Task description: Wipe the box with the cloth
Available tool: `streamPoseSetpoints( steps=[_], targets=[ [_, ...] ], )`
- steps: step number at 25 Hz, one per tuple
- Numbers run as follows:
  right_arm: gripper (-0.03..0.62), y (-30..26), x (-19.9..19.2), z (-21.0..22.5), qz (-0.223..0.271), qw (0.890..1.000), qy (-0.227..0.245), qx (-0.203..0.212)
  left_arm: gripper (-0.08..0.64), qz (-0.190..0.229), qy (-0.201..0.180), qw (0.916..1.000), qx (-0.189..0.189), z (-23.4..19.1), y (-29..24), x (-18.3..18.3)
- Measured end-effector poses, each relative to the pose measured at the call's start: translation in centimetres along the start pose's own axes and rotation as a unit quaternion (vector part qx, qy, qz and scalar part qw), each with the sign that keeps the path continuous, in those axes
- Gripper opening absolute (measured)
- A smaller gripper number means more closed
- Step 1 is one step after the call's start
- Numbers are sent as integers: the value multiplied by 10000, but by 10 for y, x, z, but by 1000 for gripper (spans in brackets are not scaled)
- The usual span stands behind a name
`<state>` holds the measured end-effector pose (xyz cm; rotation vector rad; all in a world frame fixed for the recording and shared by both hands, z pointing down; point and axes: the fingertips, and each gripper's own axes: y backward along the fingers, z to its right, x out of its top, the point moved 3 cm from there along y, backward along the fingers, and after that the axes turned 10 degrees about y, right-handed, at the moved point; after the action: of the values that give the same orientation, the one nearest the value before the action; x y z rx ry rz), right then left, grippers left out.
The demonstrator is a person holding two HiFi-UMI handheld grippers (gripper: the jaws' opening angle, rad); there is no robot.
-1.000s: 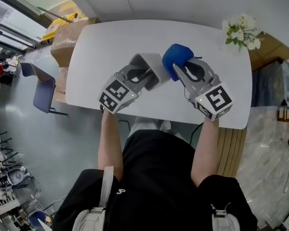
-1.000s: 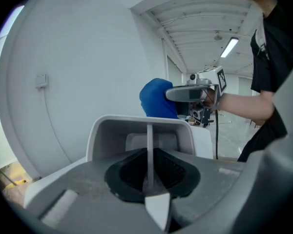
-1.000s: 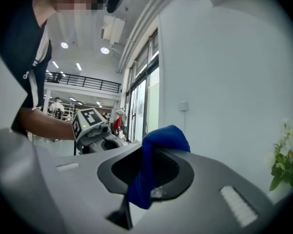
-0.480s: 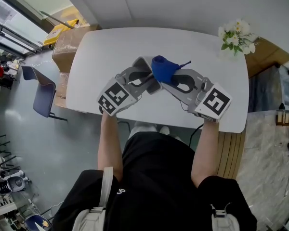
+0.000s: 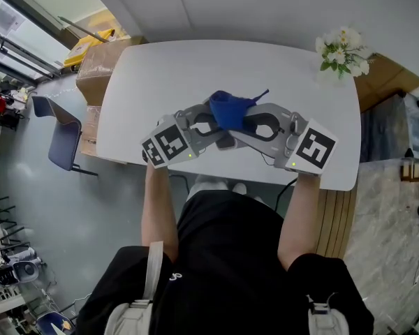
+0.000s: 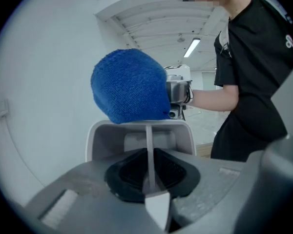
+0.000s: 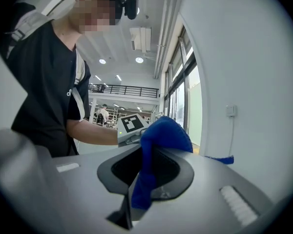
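in the head view the blue cloth [image 5: 229,109] covers the fingertips of the left gripper [image 5: 204,124] and the right gripper [image 5: 255,123]. the box is almost wholly hidden beneath them, over the middle of the table [image 5: 160,68]. in the left gripper view the cloth hides the far rim of the box [image 6: 105,143] at 12 o'clock, and most of the right gripper at 2 o'clock. in the right gripper view the cloth blocks the box. only the left gripper's marker cube [image 7: 133,124] peeks out at 11 o'clock.
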<state>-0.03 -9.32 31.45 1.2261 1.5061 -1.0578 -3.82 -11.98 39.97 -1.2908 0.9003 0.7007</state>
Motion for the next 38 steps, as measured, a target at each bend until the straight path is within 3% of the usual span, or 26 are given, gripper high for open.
streamPoseSetpoints(
  steps=[6, 11, 15, 19, 26, 34, 38],
  targets=[
    [51, 0, -1, -1, 91, 9999, -43, 30, 51, -133, -37, 9969, -768, 25, 3, -3],
    [51, 0, 0, -1, 299, 9993, -187, 119, 51, -46, 96, 9928, -1195, 38, 12, -5],
    [51, 0, -1, -2, 385, 9988, -279, 124, 52, 116, 216, 9863, -1634, 52, 21, -5],
    [51, 6, 2, -2, 836, 9953, -466, 179, 52, 287, 172, 9782, -2049, 65, 30, 1],
    [51, 24, 7, 2, 1780, 9794, -913, 261, 49, 1113, 425, 9577, -2621, 84, 48, 28],
    [51, 32, 4, -1, 2480, 9583, -1295, 577, 48, 2031, 196, 9309, -3031, 89, 69, 42],
    [51, 35, 3, -3, 2590, 9543, -1343, 655, 48, 2670, 118, 9113, -3133, 91, 76, 55]
  ],
)
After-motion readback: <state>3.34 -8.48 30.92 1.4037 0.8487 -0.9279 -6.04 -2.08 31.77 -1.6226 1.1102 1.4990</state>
